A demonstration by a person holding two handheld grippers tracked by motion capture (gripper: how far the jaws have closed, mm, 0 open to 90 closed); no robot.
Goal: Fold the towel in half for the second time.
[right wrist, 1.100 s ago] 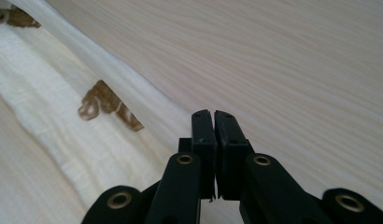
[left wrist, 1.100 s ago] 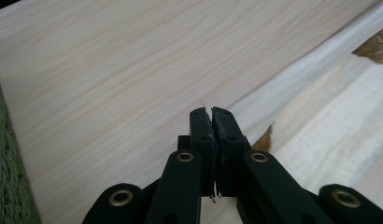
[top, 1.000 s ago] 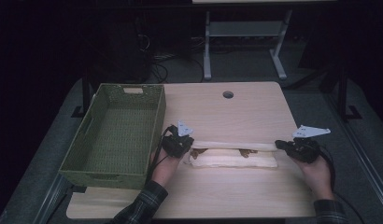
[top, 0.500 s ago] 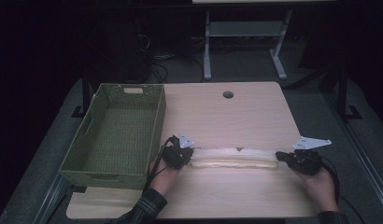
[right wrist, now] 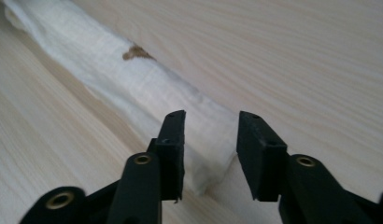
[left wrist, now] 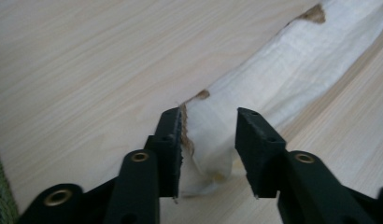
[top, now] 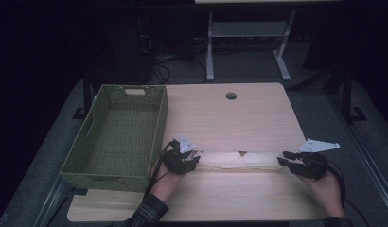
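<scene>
1. Jaws first, from the left: the left gripper [top: 181, 161] has just been opening its jaws, and they now stand partly apart. In the left gripper view the left end of the folded cloth [left wrist: 255, 88] lies between them. The left pad sits right at the cloth's frayed brown edge and the right pad stands clear of it, so I read no squeeze.
2. To the left of that hand stands the green woven basket [top: 117, 135] on the desk [top: 239, 113], with nothing in it that I can see.
3. The cloth [top: 234, 160], cream with small brown marks, lies flat on the desk as a long narrow band running between my two grippers near the front edge.
4. The right gripper [top: 289, 163] has likewise just been opening its jaws to a moderate gap. In the right gripper view the cloth's right end [right wrist: 147, 88] sits between them, slack, with neither pad pressing.
5. I judge this the let-go after a lengthwise fold: the band is laid down and both ends are freed.
6. Next, I think, I must draw both grippers back off the ends without dragging the fold open, then take the band again, either to fold it shorter or to carry it left to the basket.
</scene>
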